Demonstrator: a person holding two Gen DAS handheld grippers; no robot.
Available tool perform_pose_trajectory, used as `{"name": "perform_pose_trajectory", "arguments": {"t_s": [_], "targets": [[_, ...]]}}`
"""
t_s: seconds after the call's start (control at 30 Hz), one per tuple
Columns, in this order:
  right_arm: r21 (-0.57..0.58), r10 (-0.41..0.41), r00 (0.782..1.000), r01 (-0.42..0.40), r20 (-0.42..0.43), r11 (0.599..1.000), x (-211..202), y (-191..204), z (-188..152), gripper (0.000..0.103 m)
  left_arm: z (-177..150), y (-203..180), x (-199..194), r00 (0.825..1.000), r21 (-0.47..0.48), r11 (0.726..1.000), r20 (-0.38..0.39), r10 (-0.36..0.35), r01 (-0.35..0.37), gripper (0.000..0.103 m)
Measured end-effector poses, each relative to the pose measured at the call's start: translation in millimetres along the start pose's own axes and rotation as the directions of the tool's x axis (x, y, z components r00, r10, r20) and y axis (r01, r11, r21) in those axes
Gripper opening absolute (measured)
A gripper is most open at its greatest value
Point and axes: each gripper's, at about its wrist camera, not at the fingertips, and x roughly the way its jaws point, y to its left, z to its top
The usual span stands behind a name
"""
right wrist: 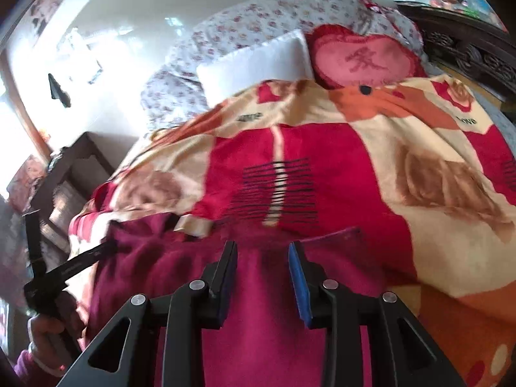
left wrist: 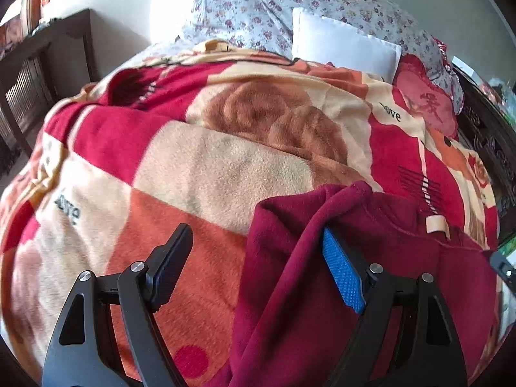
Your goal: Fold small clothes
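A maroon garment lies on the bed's patterned blanket. In the left wrist view its raised, folded left edge runs up between the fingers of my left gripper. Those jaws stand wide apart and neither pad presses the cloth. The right wrist view shows the same garment spread under my right gripper. Its jaws stand a narrow gap apart above the cloth, gripping nothing that I can see. A hand holds the left gripper at the garment's left edge.
Behind the blanket lie a white pillow, a red heart cushion and a floral quilt. A dark wooden side table stands left of the bed. A carved dark headboard runs along the right.
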Motion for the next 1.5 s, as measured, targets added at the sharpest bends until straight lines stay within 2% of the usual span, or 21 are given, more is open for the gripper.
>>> {"name": "perform_pose_trajectory", "arguments": {"t_s": [0.27, 0.5, 0.6, 0.77, 0.83, 0.87, 0.93, 1.0, 1.03, 1.13, 1.2, 1.3, 1.37, 1.4, 1.43, 1.47, 1.5], "targets": [[-0.113, 0.080, 0.995, -0.085, -0.051, 0.990, 4, 65, -7, 0.032, -13, 10, -31, 0.998, 0.046, 0.998, 0.051, 0.030, -0.033, 0.082], [-0.179, 0.156, 0.980, -0.176, -0.123, 0.968, 40, 134, -4, 0.032, -32, 27, -42, 0.999, 0.053, 0.998, 0.027, 0.019, -0.021, 0.082], [-0.190, 0.183, 0.968, -0.215, -0.174, 0.958, 62, 159, -4, 0.032, -47, 42, -47, 1.000, 0.020, 0.999, -0.007, -0.029, 0.029, 0.082], [-0.176, 0.186, 0.953, -0.231, -0.238, 0.957, 102, 188, -1, 0.032, -78, 65, -54, 0.992, -0.043, 0.992, -0.050, -0.118, 0.116, 0.082], [-0.132, 0.189, 0.940, -0.234, -0.282, 0.963, 121, 193, 1, 0.038, -88, 68, -54, 0.985, -0.066, 0.987, -0.073, -0.154, 0.149, 0.082], [-0.096, 0.190, 0.931, -0.230, -0.312, 0.968, 133, 194, 2, 0.045, -91, 70, -53, 0.982, -0.076, 0.984, -0.085, -0.170, 0.164, 0.082], [-0.038, 0.195, 0.924, -0.220, -0.330, 0.975, 145, 197, 4, 0.049, -98, 72, -52, 0.974, -0.100, 0.976, -0.098, -0.203, 0.193, 0.082], [-0.043, 0.185, 0.924, -0.211, -0.334, 0.977, 145, 207, 6, 0.066, -102, 72, -49, 0.968, -0.118, 0.970, -0.108, -0.227, 0.214, 0.082], [-0.067, 0.169, 0.927, -0.202, -0.334, 0.977, 144, 214, 7, 0.067, -104, 71, -46, 0.966, -0.121, 0.968, -0.117, -0.232, 0.218, 0.082], [-0.203, 0.045, 0.939, -0.120, -0.340, 0.972, 148, 240, 2, 0.071, -109, 71, -44, 0.965, -0.117, 0.968, -0.110, -0.237, 0.224, 0.082], [-0.311, -0.057, 0.937, -0.057, -0.344, 0.949, 157, 256, -5, 0.082, -111, 70, -45, 0.966, -0.112, 0.968, -0.100, -0.237, 0.225, 0.082], [-0.435, -0.167, 0.933, 0.013, -0.319, 0.901, 169, 278, -22, 0.101, -114, 67, -47, 0.968, -0.097, 0.970, -0.097, -0.231, 0.222, 0.082], [-0.536, -0.267, 0.921, 0.078, -0.284, 0.840, 179, 288, -36, 0.103, -114, 65, -47, 0.969, -0.090, 0.972, -0.095, -0.227, 0.219, 0.082], [-0.569, -0.297, 0.918, 0.101, -0.262, 0.816, 180, 290, -41, 0.103, -113, 62, -46, 0.969, -0.084, 0.972, -0.097, -0.225, 0.218, 0.082], [-0.572, -0.293, 0.924, 0.106, -0.245, 0.813, 178, 288, -43, 0.103, -113, 61, -45, 0.969, -0.079, 0.973, -0.099, -0.224, 0.217, 0.082], [-0.562, -0.279, 0.931, 0.103, -0.236, 0.820, 175, 285, -42, 0.097, -112, 59, -46, 0.969, -0.073, 0.973, -0.100, -0.224, 0.217, 0.082], [-0.545, -0.263, 0.939, 0.103, -0.223, 0.832, 170, 280, -40, 0.081, -112, 58, -47, 0.969, -0.070, 0.973, -0.098, -0.225, 0.218, 0.082]]}}
